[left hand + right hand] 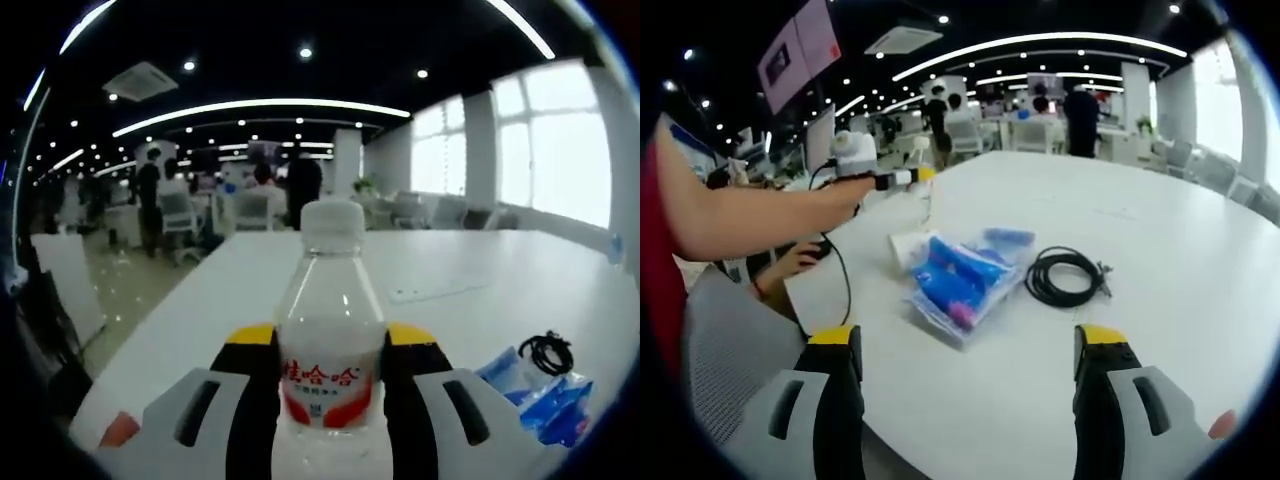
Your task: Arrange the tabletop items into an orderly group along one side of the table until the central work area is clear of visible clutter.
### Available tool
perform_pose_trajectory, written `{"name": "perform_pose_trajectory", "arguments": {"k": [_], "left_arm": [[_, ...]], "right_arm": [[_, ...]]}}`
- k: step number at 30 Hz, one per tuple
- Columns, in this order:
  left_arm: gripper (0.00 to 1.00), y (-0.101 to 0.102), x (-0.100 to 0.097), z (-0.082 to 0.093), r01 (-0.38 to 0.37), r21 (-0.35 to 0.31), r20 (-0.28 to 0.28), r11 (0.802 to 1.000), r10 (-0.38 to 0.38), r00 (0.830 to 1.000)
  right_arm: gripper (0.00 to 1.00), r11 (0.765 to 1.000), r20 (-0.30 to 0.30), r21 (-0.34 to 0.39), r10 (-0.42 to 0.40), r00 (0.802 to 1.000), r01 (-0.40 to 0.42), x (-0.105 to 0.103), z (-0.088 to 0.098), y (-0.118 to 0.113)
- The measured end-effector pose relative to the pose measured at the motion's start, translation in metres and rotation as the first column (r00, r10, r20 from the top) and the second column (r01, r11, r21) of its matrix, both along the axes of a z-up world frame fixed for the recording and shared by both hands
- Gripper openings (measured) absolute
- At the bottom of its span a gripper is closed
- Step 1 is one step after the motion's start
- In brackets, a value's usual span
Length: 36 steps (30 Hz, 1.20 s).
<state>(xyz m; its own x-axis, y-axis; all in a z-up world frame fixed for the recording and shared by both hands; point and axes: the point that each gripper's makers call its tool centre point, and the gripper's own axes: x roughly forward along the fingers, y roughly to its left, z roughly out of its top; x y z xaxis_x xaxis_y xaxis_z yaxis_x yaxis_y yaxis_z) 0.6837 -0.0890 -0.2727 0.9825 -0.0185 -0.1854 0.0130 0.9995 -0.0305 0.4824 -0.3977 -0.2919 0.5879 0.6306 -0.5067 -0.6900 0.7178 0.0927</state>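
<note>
L gripper [328,385] is clamped on the water bottle [330,330], upright between its jaws near the table [480,260] edge. R gripper [965,390] hangs w/ jaws wide apart, holding nothing. Beyond the bottle: blue plastic bag [965,275] near, black cable coil [1065,275] beside it, further in. Risk: thin bottle could slip or tip if set down tilted. R view alone shows the person's arm [750,215] and the bag in full.
</note>
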Motion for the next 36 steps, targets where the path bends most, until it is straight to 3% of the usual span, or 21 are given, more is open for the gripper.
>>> {"name": "perform_pose_trajectory", "arguments": {"k": [14, 26, 36], "left_arm": [[0.36, 0.002, 0.000, -0.010, -0.003, -0.004, 0.031, 1.000, 0.004, 1.000], [0.36, 0.001, -0.010, -0.021, -0.015, 0.012, 0.050, 1.000, 0.014, 0.999], [0.37, 0.004, -0.024, -0.018, -0.063, 0.016, 0.095, 0.998, 0.061, 0.994]], "right_arm": [[0.87, 1.000, -0.019, -0.017, 0.006, 1.000, -0.007, -0.001, -0.007, 0.000], [0.86, 1.000, -0.025, -0.021, 0.009, 1.000, -0.010, -0.003, -0.008, 0.000], [0.86, 1.000, -0.019, -0.012, 0.015, 1.000, -0.016, -0.004, -0.005, 0.002]]}}
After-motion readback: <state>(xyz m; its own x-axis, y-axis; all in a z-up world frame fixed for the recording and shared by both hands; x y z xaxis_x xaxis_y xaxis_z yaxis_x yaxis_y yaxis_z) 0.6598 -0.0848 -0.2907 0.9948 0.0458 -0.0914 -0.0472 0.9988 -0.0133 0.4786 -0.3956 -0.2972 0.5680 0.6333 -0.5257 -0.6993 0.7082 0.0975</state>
